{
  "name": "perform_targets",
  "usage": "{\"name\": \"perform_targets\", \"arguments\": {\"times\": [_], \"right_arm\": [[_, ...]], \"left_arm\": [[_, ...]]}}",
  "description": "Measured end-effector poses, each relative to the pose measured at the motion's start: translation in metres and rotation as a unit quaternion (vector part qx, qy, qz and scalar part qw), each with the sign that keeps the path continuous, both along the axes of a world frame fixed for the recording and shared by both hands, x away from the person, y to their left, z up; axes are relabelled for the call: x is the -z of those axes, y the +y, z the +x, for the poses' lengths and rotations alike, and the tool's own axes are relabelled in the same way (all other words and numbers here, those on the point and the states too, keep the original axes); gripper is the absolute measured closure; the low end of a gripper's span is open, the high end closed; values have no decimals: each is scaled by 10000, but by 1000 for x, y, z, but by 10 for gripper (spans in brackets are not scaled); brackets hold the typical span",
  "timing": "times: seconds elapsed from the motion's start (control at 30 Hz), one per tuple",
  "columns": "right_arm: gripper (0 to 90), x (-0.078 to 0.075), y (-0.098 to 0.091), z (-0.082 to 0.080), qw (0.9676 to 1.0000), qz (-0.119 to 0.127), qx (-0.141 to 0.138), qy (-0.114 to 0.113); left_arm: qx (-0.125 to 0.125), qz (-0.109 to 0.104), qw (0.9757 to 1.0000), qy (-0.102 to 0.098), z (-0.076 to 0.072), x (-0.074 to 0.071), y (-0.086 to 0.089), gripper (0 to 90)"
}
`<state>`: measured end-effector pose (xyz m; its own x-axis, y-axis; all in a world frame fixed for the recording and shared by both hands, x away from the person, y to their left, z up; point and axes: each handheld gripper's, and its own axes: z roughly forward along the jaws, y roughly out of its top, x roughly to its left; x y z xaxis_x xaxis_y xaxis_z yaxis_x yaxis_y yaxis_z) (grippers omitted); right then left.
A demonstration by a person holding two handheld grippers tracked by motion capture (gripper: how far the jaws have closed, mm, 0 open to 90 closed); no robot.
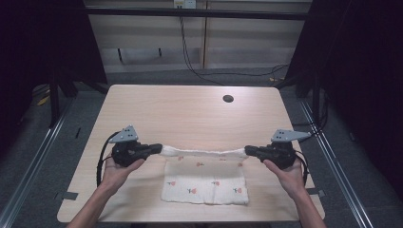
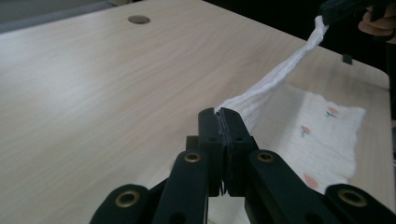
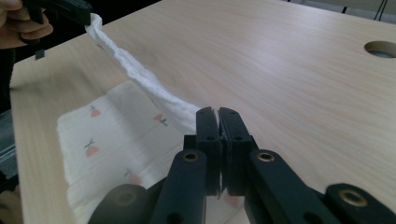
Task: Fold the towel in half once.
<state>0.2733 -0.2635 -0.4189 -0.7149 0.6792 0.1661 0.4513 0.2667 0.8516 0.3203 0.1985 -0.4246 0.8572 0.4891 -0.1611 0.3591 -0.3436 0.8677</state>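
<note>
Left gripper (image 1: pixel 158 148) and right gripper (image 1: pixel 248 151) clamped, held well apart.

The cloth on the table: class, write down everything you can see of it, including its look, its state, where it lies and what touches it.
The cloth is white, soft and crinkled like thin cotton gauze, printed with small orange-red flowers. Its far edge is bunched into a taut rope between the left gripper and the right gripper, whose jaws are shut on its two far corners and hold that edge up. The rest lies flat near the front edge of the pale wooden table.
</note>
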Motion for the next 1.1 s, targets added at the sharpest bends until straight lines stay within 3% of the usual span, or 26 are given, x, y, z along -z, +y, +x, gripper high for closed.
{"name": "perform_targets", "arguments": {"times": [0.07, 0.23, 0.43, 0.53, 0.6, 0.7, 0.77, 1.0, 1.1], "right_arm": [[876, 2, 1, -3, 10000, 34, -11, 21], [876, 9, 3, -15, 9999, 79, -79, 59], [876, 16, 0, -28, 9997, -103, -108, 208], [876, 24, -2, -36, 9994, -52, -95, 322], [875, 34, 1, -45, 9988, -150, -168, 431], [875, 36, 2, -49, 9985, -220, -212, 458], [874, 38, 2, -52, 9981, -194, -250, 529], [854, 59, 3, -61, 9949, -469, -329, 831], [834, 58, 3, -67, 9942, -488, -400, 868]], "left_arm": [[36, -73, 10000, 31, -6, 2, 3, 886], [98, 38, 9999, 80, -19, 10, 3, 886], [256, 184, 9991, 289, -29, 20, 1, 885], [347, 297, 9982, 377, -35, 26, 0, 885], [380, 341, 9979, 403, -38, 28, 1, 885], [341, 407, 9978, 400, -44, 33, 3, 885], [387, 474, 9968, 506, -47, 39, 2, 884], [655, 733, 9924, 742, -56, 52, -2, 880], [763, 878, 9907, 712, -62, 51, -5, 877]]}}
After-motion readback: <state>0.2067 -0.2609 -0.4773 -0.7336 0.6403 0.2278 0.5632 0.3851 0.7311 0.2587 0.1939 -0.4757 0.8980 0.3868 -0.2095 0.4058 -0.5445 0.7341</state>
